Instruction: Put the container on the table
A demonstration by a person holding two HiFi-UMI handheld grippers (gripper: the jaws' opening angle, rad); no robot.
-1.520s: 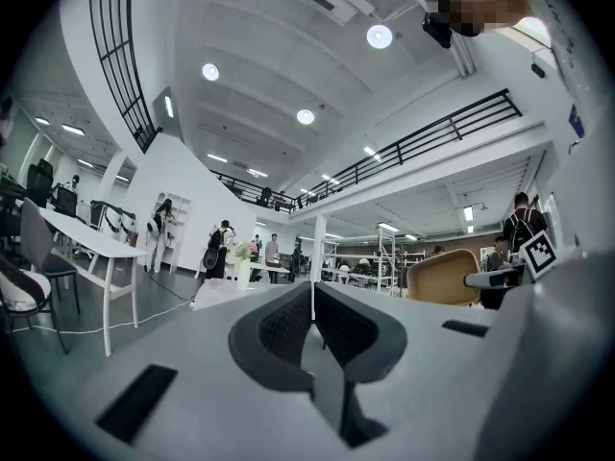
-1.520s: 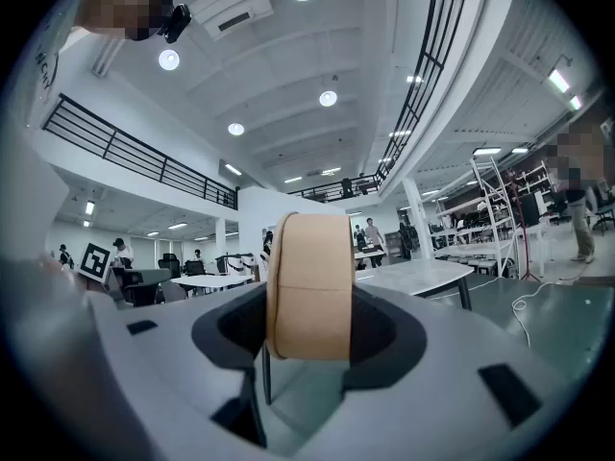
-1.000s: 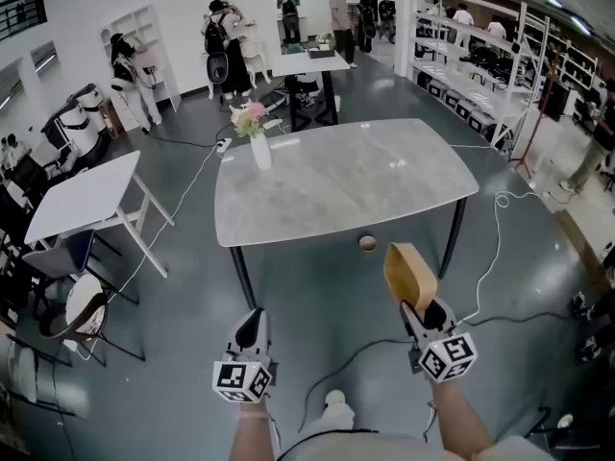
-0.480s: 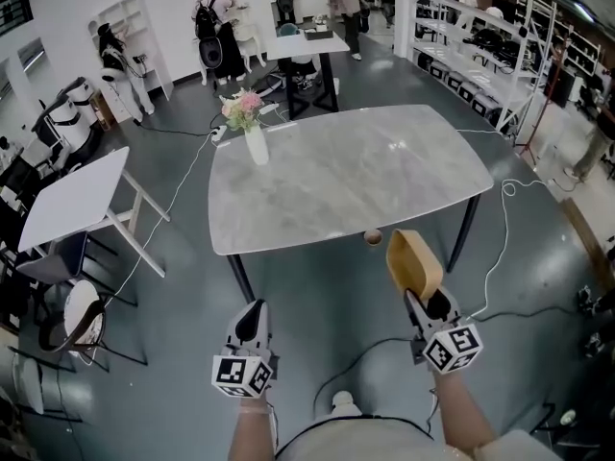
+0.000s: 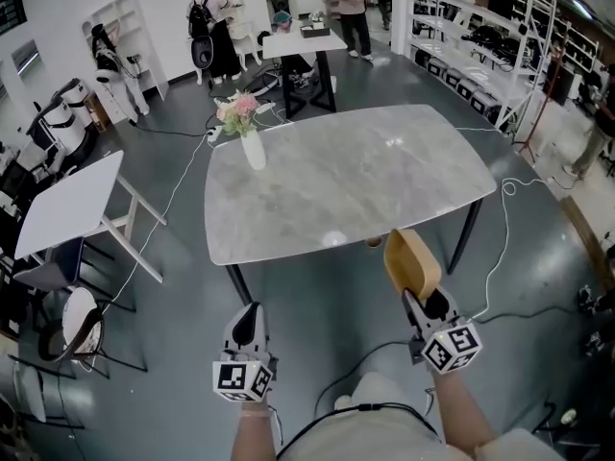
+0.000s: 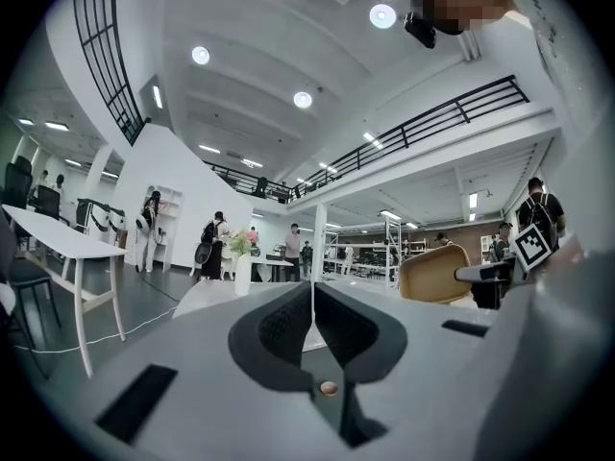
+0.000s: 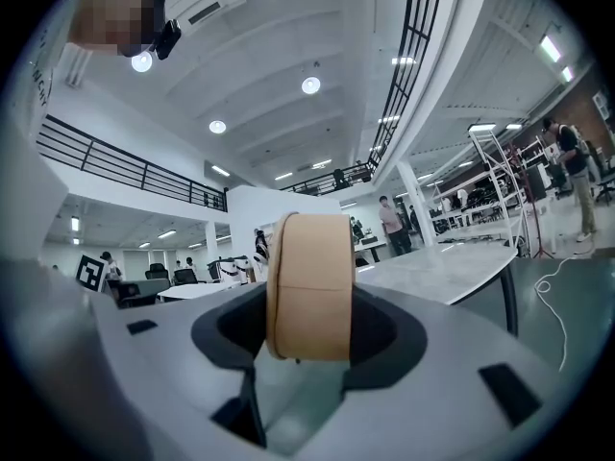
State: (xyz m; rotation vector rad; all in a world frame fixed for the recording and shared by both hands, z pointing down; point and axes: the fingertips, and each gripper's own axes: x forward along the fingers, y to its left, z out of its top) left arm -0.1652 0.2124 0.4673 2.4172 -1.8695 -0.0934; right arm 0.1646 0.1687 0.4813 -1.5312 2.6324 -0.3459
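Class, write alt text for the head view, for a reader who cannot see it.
From above, the right gripper holds a tan container in its jaws at the near edge of a grey table with a vase of flowers at its far left corner. The left gripper is beside it, jaws shut and empty.

Container (image 5: 411,262) in the right gripper (image 5: 421,301), just before the near edge of the table (image 5: 365,176) — left gripper (image 5: 249,317) level with it, to its left; vase (image 5: 254,152) on the far-left corner.
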